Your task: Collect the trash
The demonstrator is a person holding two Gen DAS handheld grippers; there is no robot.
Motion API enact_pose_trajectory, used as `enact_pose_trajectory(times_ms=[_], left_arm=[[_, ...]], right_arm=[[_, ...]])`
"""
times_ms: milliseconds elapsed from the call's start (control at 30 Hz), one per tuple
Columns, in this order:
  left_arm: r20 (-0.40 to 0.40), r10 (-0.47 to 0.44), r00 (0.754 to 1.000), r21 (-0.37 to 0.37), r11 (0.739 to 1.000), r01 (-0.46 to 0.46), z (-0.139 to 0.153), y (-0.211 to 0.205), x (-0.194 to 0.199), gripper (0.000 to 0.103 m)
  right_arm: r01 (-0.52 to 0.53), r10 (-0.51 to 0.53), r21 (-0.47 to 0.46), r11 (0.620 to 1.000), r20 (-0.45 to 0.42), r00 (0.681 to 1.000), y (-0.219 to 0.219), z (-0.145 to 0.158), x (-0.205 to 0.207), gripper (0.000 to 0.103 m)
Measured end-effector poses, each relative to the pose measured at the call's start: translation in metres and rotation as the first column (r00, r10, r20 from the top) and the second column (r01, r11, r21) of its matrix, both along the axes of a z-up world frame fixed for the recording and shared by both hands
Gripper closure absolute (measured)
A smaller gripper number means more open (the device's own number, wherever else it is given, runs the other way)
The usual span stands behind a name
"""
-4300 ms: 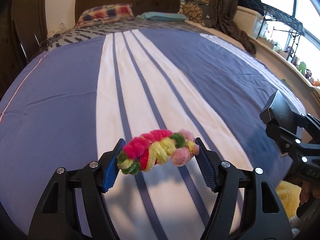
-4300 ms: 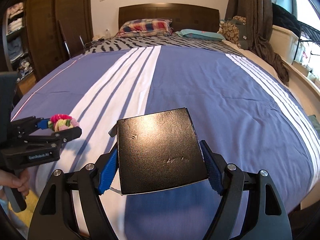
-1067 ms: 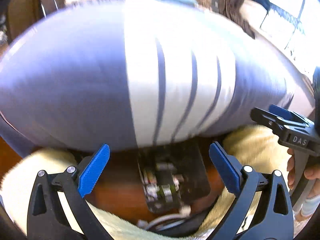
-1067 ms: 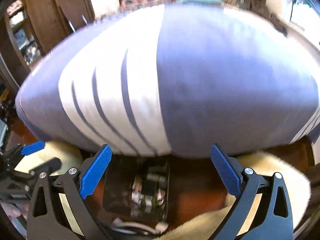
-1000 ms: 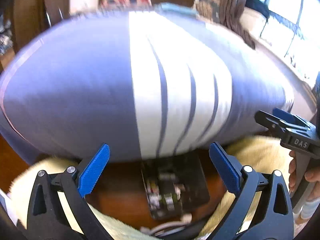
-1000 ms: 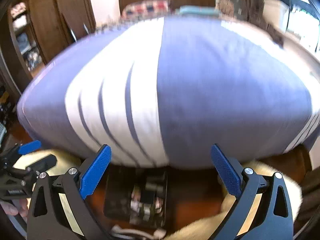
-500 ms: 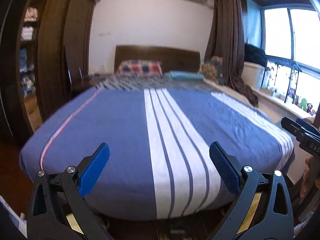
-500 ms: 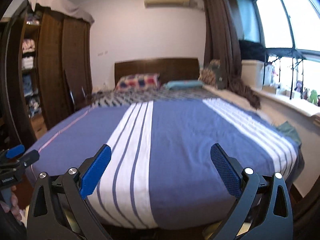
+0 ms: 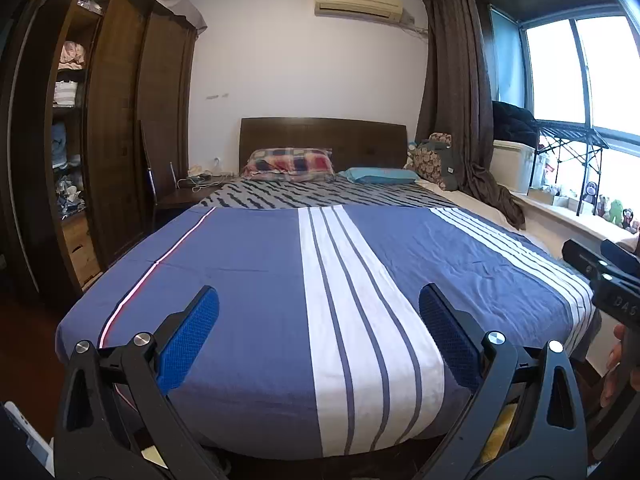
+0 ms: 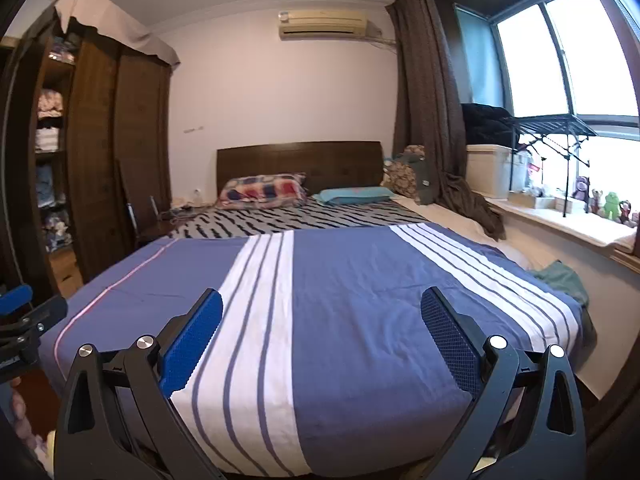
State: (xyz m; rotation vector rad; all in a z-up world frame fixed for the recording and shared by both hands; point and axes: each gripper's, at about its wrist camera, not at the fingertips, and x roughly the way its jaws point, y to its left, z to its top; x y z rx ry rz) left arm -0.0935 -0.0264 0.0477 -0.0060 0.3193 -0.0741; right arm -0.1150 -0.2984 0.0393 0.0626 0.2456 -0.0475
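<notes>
My left gripper (image 9: 318, 338) is open and empty, held level above the foot of the bed (image 9: 248, 280). My right gripper (image 10: 320, 340) is also open and empty, pointing over the same blue and white striped bedspread (image 10: 360, 288). The right gripper also shows at the right edge of the left wrist view (image 9: 608, 280), and the left gripper at the left edge of the right wrist view (image 10: 24, 312). No trash item shows on the bedspread in either view.
A dark wooden wardrobe (image 9: 112, 152) with open shelves stands left of the bed. Pillows (image 9: 292, 164) lie by the headboard. A curtain (image 10: 432, 120), a white box (image 10: 492, 176) and a windowsill with toys (image 10: 600, 208) line the right side. A green cloth (image 10: 560, 276) lies beside the bed.
Both grippers, which held a pom-pom bundle and a black card, are now open and empty. They dipped to a black box on the floor, then rose to face the bed.
</notes>
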Motion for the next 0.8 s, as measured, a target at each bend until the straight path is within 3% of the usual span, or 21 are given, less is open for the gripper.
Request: enact_pose_trajectory(times_ms=[800], left_arm=[[-0.005, -0.023, 1.0, 0.002, 1.0, 0.023, -0.0047, -0.0014, -0.0041, 0.008]], right_arm=[[-0.025, 0.025, 0.003, 1.0, -0.02, 0.999, 0.0051, -0.0045, 0.0012, 0.003]])
